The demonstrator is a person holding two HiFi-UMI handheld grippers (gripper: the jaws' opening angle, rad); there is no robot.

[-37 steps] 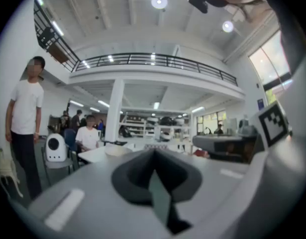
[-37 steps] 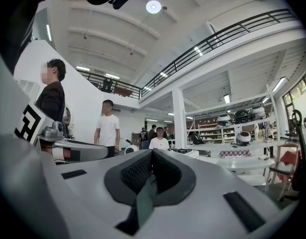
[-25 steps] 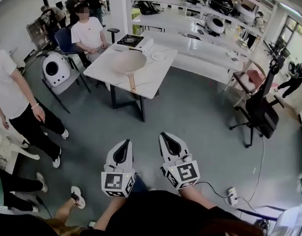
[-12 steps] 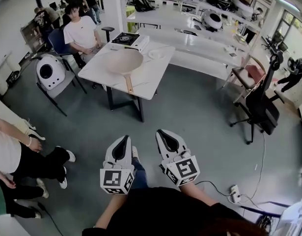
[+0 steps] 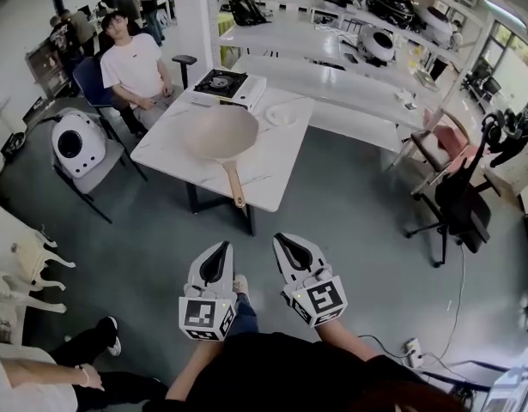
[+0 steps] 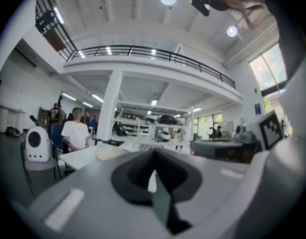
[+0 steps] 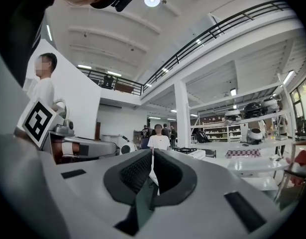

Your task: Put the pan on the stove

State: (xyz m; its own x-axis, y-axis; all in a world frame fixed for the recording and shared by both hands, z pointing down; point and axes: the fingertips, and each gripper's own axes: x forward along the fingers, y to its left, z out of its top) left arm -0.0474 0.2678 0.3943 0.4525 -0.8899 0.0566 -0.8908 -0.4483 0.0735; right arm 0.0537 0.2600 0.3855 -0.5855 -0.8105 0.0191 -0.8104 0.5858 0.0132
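A beige pan [image 5: 219, 132] with a wooden handle [image 5: 236, 184] lies on the white table [image 5: 276, 166], its handle pointing toward me. A black portable stove [image 5: 222, 81] stands at the table's far end, just beyond the pan. Both grippers hang low in front of me, well short of the table and above the floor. My left gripper [image 5: 221, 250] is shut and empty. My right gripper [image 5: 284, 241] is also shut with nothing in it. In the left gripper view the pan [image 6: 111, 152] shows far beyond the jaws. The right gripper view shows the stove [image 7: 185, 150] in the distance.
A small white dish [image 5: 281, 115] lies on the table right of the pan. A person in a white shirt [image 5: 133, 63] sits at the far left corner, next to a white pod on a chair [image 5: 73, 142]. An office chair [image 5: 457, 200] stands at the right, long benches behind.
The table with the pan has come nearer and lower in the head view. The standing person at the left has slid out to the bottom left corner. Both grippers stay shut.
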